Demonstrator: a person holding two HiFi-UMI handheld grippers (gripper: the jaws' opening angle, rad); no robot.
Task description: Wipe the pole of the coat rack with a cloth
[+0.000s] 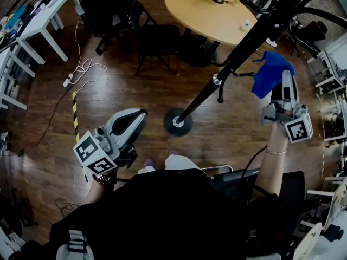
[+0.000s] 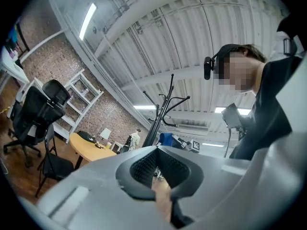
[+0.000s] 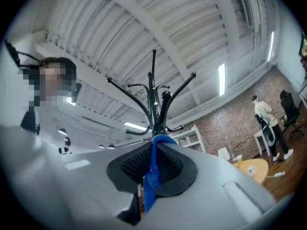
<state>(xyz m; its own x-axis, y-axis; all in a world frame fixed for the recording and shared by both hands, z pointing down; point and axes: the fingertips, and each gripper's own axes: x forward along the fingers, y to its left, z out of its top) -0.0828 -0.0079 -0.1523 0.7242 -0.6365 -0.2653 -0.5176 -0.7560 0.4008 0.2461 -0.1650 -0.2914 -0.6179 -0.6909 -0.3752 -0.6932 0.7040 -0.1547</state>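
Note:
The black coat rack's pole (image 1: 233,58) slants from its round base (image 1: 178,122) up to the top right, with hooks branching off. My right gripper (image 1: 285,79) is shut on a blue cloth (image 1: 270,72), which hangs just right of the pole beside a lower hook; contact with the pole is unclear. In the right gripper view the cloth (image 3: 152,176) is pinched between the pads, with the rack top (image 3: 154,97) straight ahead. My left gripper (image 1: 140,115) is low at the left, shut and holding nothing. The left gripper view shows the rack (image 2: 160,111) and cloth (image 2: 166,139) beyond it.
A round wooden table (image 1: 211,15) stands behind the rack, with black chairs (image 1: 154,39) to its left. A white desk (image 1: 43,18) is at the far left. A cable and power strip (image 1: 81,72) and striped tape (image 1: 76,115) lie on the wood floor. Shelving (image 1: 331,75) lines the right.

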